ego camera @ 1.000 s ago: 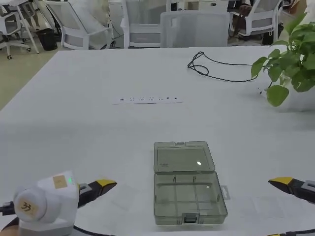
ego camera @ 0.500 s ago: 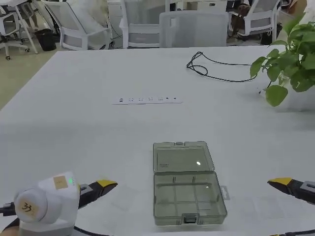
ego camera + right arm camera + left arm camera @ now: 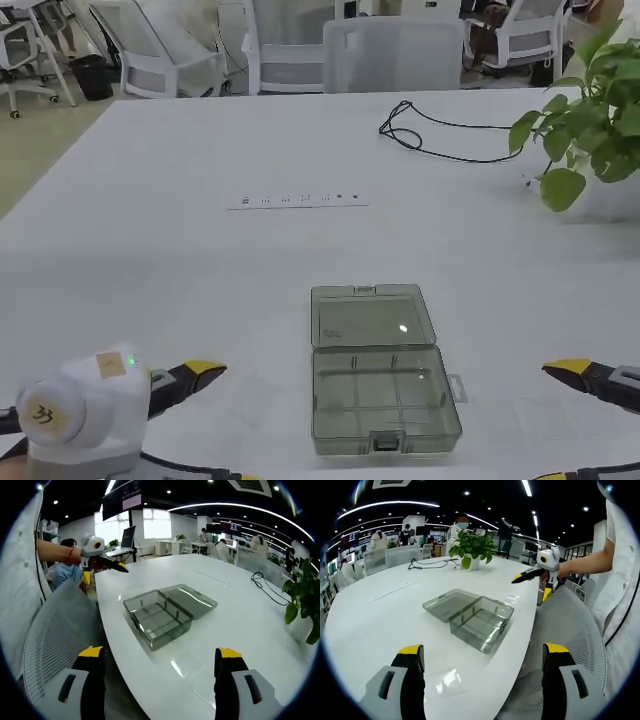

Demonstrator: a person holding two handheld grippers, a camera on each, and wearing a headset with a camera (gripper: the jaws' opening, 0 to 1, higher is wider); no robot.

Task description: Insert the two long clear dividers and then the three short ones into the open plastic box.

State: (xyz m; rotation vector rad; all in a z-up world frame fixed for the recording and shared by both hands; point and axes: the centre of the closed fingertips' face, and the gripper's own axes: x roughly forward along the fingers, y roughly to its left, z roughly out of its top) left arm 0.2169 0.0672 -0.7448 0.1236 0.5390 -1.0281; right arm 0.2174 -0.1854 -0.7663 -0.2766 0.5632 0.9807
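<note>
Looking down at a big white counter (image 3: 200, 270) that's taking up most of the head view, with office chairs (image 3: 160, 50) standing along its far edge. A leafy green plant (image 3: 590, 100) is sitting at the far right, and a black cable (image 3: 420, 135) is lying looped near it. A slim white power strip (image 3: 297, 201) is lying flat further in; its markings are coming out too small to read.

The plastic box (image 3: 340, 435), smoky see-through, is sitting open near the front edge between the two grippers, with its lid (image 3: 372, 318) lying flat on the counter behind it. Faint lines are showing inside the base, but I can't tell whether those are dividers or just slots.

The left gripper (image 3: 483, 649) is hovering low at the near edge, left of the box, and in the head view its white body is showing a handwritten "33" plus a small green light glowing on top. Its yellow-tipped jaws are standing wide apart, holding nothing and touching nothing. The right gripper (image 3: 159, 652) is doing the same on the other side of the box: jaws spread wide, nothing between them, clear of the counter.

Clear dividers (image 3: 187, 664) are lying flat on the counter just beside the box on the right gripper's side, glinting under the lights. Another clear piece (image 3: 451, 676) is lying flat on the left gripper's side, close to that gripper's jaws. They're so transparent that I can't count them.
</note>
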